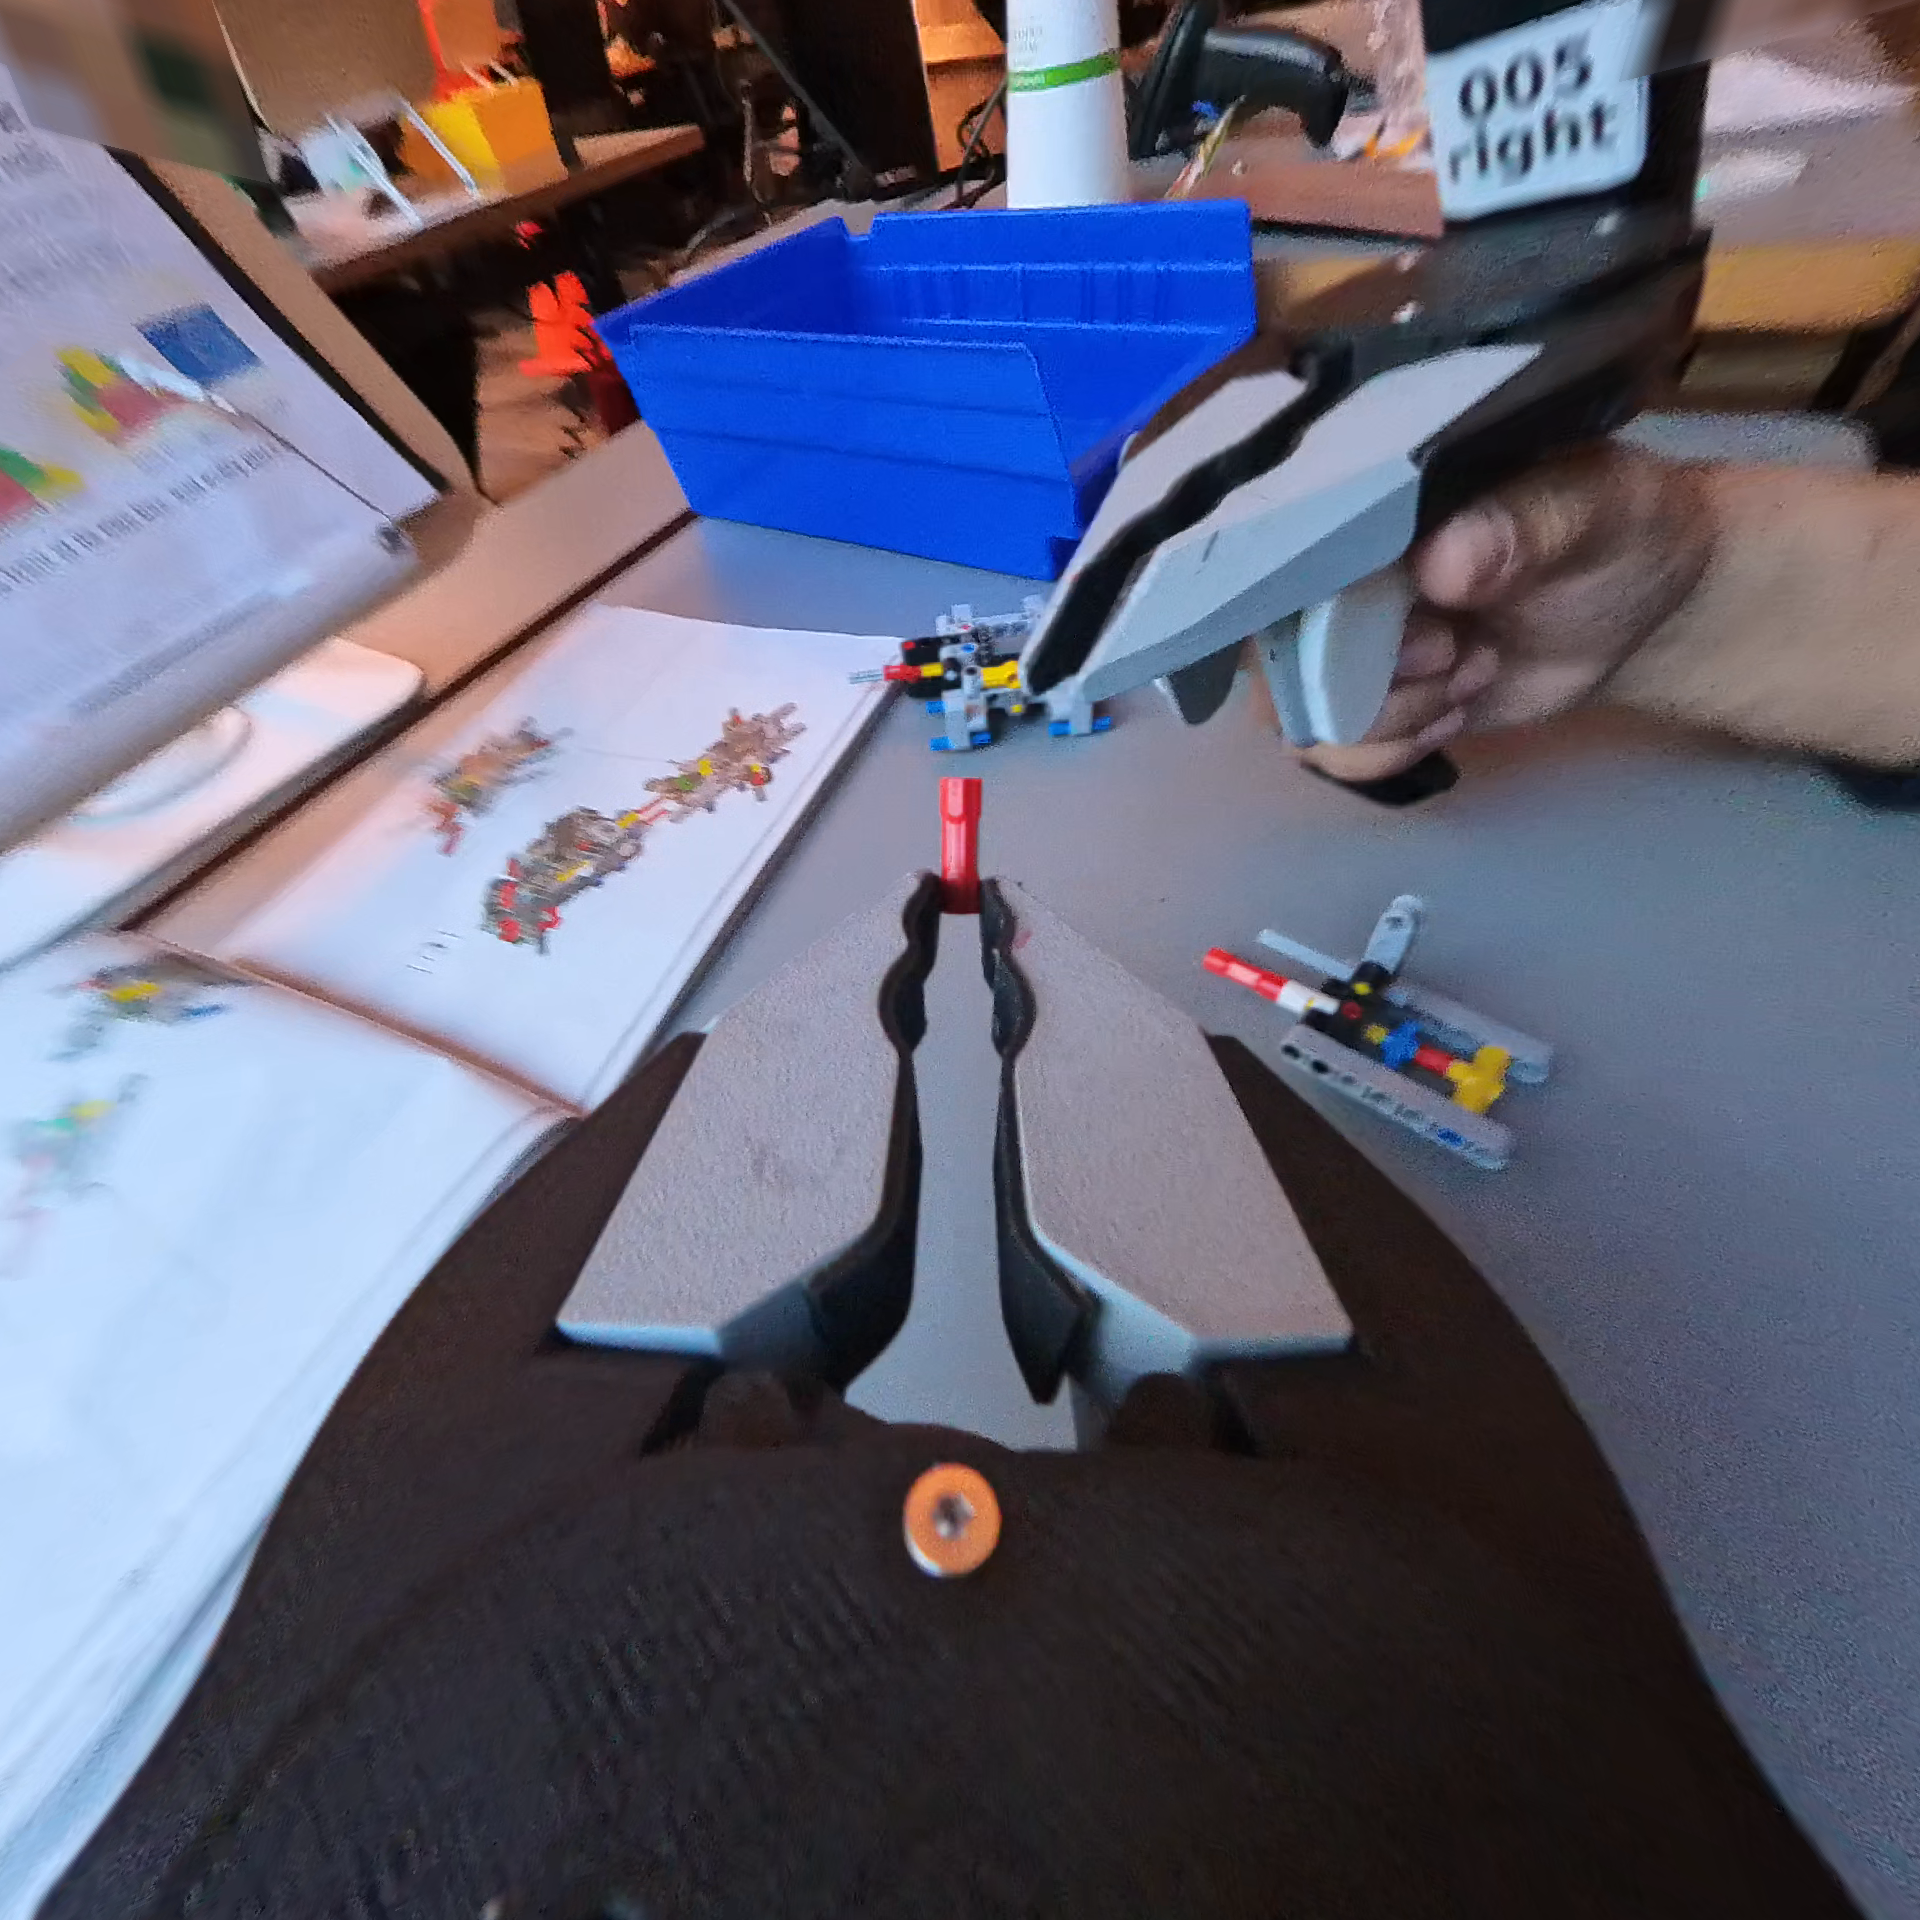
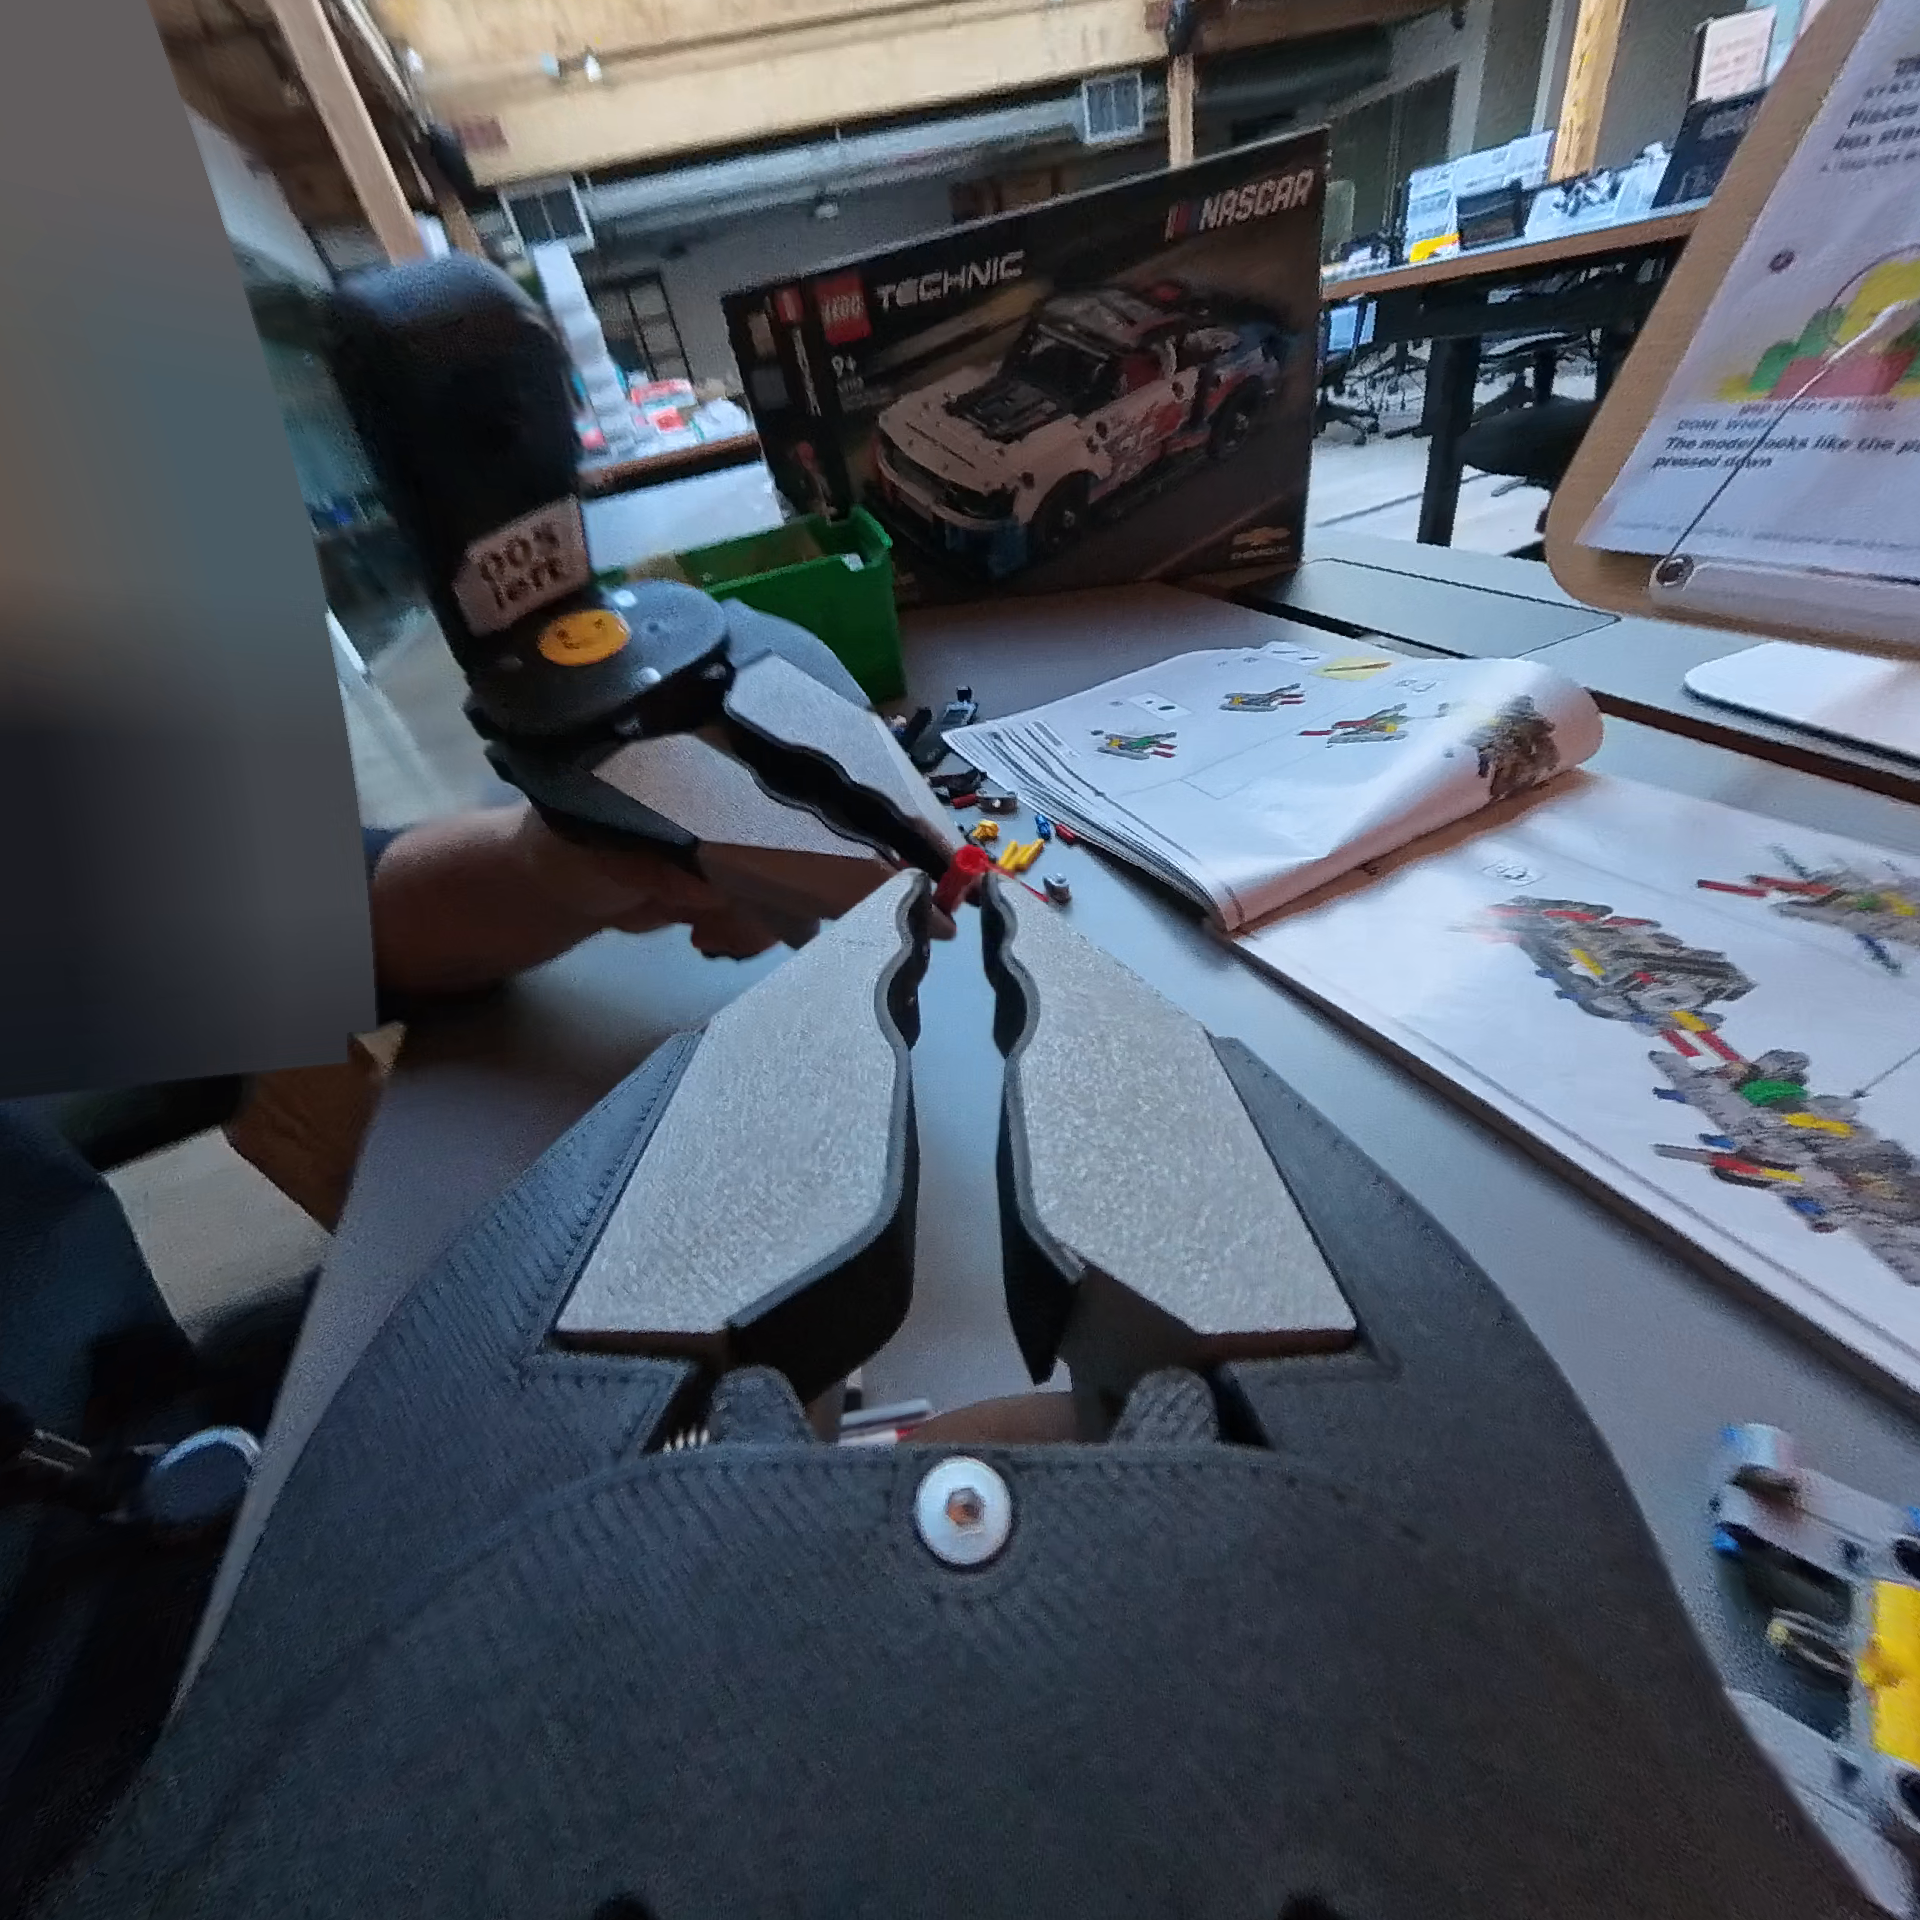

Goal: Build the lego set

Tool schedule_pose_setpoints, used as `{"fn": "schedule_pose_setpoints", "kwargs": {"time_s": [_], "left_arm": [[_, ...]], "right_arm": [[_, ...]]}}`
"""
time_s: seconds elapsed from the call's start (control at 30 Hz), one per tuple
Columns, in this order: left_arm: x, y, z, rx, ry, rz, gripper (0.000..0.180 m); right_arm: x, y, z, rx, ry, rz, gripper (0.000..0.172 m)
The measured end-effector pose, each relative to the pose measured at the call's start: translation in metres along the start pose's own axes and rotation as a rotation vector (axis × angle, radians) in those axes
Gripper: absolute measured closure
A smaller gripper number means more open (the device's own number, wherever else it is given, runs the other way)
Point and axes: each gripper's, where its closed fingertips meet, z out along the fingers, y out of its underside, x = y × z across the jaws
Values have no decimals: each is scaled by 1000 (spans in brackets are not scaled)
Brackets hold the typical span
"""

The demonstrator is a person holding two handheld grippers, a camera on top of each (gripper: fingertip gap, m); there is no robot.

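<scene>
Red plastic is what I have clamped: my left hand-held gripper (image 1: 958,896) pinches the base of a small red pin (image 1: 959,840) between both fingertips, and the pin stands up above the bench (image 1: 1195,831), clear of its surface. My right hand-held gripper (image 2: 954,902) has its tips slightly parted with nothing between them; from its own camera the pin appears just beyond the tips, and I cannot tell whether they touch it. In the left view that gripper's tips sit down at a small grey, yellow and black assembly (image 1: 982,681) beside the open instruction booklet (image 1: 582,831), near the blue bin (image 1: 935,384). A second assembly on a grey beam (image 1: 1397,1039) lies apart, towards the bench's right edge. As I judge it, two sub-builds exist, the pin is picked but unfitted, and loose small parts (image 2: 1013,826) lie unused by the booklet.
</scene>
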Motion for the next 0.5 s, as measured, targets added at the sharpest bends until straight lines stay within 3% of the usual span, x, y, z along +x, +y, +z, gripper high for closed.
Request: {"fn": "schedule_pose_setpoints", "kwargs": {"time_s": [0.23,0.5], "left_arm": [[8,7,0,-42,-32,245,177],[24,9,3,-36,45,262,177]], "right_arm": [[-9,16,3,-133,-33,-197,164],[-13,22,7,-186,-2,-387,167]]}}
